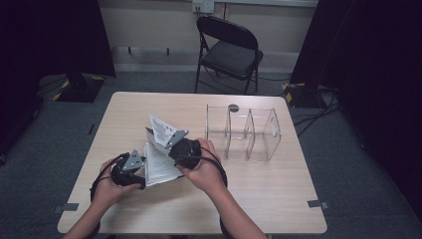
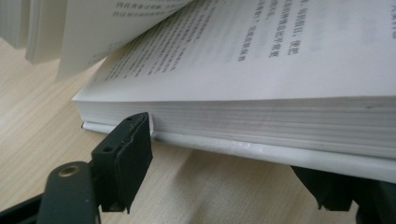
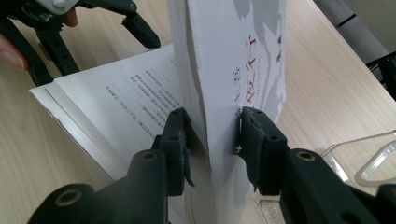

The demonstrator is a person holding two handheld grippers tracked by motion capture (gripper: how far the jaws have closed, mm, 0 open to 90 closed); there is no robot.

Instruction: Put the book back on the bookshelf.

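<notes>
**Desk:** Where does the work stand on the bench (image 1: 278,194)?

**Photographer:** A paperback book (image 1: 158,162) lies open near the middle-left of the bench, in front of the person. The right tool (image 3: 212,133) has its jaws clamped on the raised front cover and the leaves behind it, holding that part nearly upright above the flat pages. In the high view the same right tool (image 1: 175,144) sits over the book's upper edge.

**Desk:** And the other hand?

**Photographer:** The left tool (image 1: 130,167) is at the book's near-left corner. Its own camera shows the jaws standing fairly wide, one tip at the edge of the page block (image 2: 280,121) and the other beneath the lower cover; it cannot be told from the pictures whether the pads press on the book at all.

**Desk:** So how much looks finished?

**Photographer:** By the look of it, the book is partly closed, or partly opened; the pictures do not settle which way the cover is travelling. It has not been lifted from the bench. A clear acrylic rack (image 1: 244,132) with upright dividers stands just to the right, its slots holding nothing.

**Desk:** What would remain?

**Photographer:** If the rack is the destination, the judgement is that most remains: shutting the book, taking a firm hold, standing it up and sliding it into a slot.
</notes>
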